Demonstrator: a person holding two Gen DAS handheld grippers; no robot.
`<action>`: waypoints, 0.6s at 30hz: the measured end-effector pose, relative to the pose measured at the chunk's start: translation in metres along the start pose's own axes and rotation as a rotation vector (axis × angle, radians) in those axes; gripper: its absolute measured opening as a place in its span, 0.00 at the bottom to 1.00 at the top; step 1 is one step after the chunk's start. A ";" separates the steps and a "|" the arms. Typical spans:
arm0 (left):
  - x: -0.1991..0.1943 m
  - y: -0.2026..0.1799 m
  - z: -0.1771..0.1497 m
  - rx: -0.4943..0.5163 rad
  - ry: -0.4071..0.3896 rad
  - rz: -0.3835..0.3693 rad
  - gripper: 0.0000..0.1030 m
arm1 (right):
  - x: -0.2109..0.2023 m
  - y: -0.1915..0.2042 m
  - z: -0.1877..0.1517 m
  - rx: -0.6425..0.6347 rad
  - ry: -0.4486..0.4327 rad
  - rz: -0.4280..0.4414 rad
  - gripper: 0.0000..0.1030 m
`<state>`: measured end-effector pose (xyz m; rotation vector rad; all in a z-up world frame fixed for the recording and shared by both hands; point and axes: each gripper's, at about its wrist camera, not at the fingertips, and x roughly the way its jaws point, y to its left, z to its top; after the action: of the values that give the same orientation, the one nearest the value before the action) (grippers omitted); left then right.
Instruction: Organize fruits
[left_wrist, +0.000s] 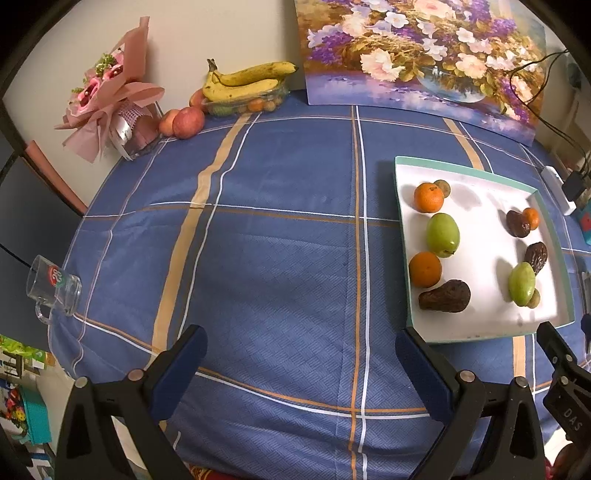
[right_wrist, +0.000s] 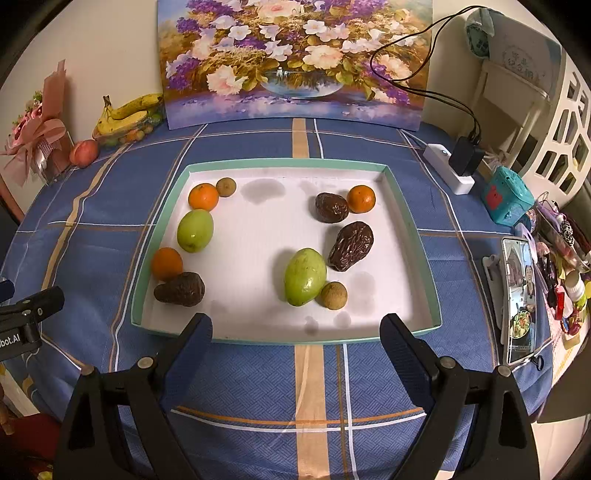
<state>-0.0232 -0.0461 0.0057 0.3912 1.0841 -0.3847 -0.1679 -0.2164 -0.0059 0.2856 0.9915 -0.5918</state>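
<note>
A white tray with a teal rim (right_wrist: 288, 163) lies on the blue checked tablecloth; it also shows in the left wrist view (left_wrist: 402, 236). It holds oranges (right_wrist: 203, 196) (right_wrist: 361, 199) (right_wrist: 167, 263), green fruits (right_wrist: 195, 230) (right_wrist: 305, 276), dark wrinkled fruits (right_wrist: 351, 245) (right_wrist: 331, 208) (right_wrist: 181, 289) and small brown round fruits (right_wrist: 334, 295) (right_wrist: 226, 186). My right gripper (right_wrist: 295, 332) is open and empty at the tray's near edge. My left gripper (left_wrist: 301, 347) is open and empty over bare cloth, left of the tray.
Bananas on a fruit bowl (left_wrist: 243, 85), apples (left_wrist: 187, 122) and a pink bouquet (left_wrist: 110, 92) stand at the back left. A flower painting (right_wrist: 295, 62) leans on the wall. A glass mug (left_wrist: 55, 290) sits at the left edge. A phone (right_wrist: 519, 295), power strip (right_wrist: 448, 166) and clutter lie right.
</note>
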 end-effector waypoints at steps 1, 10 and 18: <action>0.000 0.000 0.000 0.001 0.000 0.000 1.00 | 0.000 0.000 0.000 0.000 0.000 0.000 0.90; -0.001 0.000 0.000 -0.001 0.000 0.000 1.00 | 0.001 0.001 -0.001 -0.002 0.002 -0.001 0.90; 0.000 0.001 -0.001 -0.003 0.002 0.000 1.00 | 0.002 0.001 -0.002 -0.003 0.004 -0.001 0.90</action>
<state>-0.0232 -0.0454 0.0051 0.3891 1.0866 -0.3830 -0.1679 -0.2150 -0.0083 0.2834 0.9965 -0.5905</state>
